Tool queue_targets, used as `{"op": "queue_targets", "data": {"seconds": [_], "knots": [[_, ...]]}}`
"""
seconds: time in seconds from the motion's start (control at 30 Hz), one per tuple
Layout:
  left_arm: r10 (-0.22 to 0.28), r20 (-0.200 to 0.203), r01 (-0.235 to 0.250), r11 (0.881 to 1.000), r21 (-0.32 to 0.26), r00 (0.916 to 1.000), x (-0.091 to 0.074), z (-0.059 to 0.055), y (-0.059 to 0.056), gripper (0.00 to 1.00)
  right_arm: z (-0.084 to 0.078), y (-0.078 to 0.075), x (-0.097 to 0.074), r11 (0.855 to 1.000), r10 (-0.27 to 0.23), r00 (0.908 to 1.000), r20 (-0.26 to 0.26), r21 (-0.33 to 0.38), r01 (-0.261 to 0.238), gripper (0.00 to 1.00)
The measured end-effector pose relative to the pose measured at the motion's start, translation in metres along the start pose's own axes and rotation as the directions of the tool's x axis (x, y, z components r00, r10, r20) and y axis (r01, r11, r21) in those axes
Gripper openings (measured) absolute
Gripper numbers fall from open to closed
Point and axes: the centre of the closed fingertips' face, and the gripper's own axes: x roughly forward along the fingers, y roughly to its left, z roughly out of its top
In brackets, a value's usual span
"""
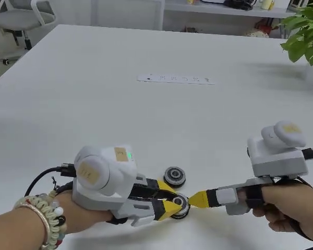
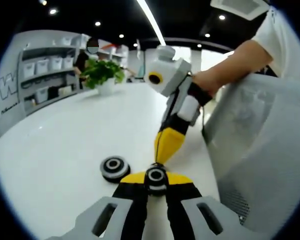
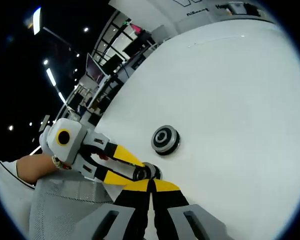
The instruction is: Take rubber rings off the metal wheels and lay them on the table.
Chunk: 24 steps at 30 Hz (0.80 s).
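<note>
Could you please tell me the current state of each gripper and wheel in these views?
Left hand-held gripper: shut on the held wheel.
Right hand-held gripper: jaws closed together, tips at that wheel's rim.
Held wheel: clamped between the left jaws, dark ring seemingly on it.
Loose wheel: lying flat on the table, apart from both grippers, ring on.

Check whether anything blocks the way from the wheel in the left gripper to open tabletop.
Nothing visible does. The wheel in the left gripper is over bare table; a second wheel lies beside it, apart, with open surface around.
</note>
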Motion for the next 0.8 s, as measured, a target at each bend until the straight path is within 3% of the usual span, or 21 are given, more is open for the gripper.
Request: {"op": "queue_targets", "data": {"seconds": [0.8], "knots": [[0.003, -0.004, -0.003, 1.0, 0.019, 1.0, 0.001, 0.0, 0.0, 0.14, 0.001, 0.013, 0.002, 1.0, 0.026, 0.9997, 0.0, -0.017, -0.026, 0.0]]}}
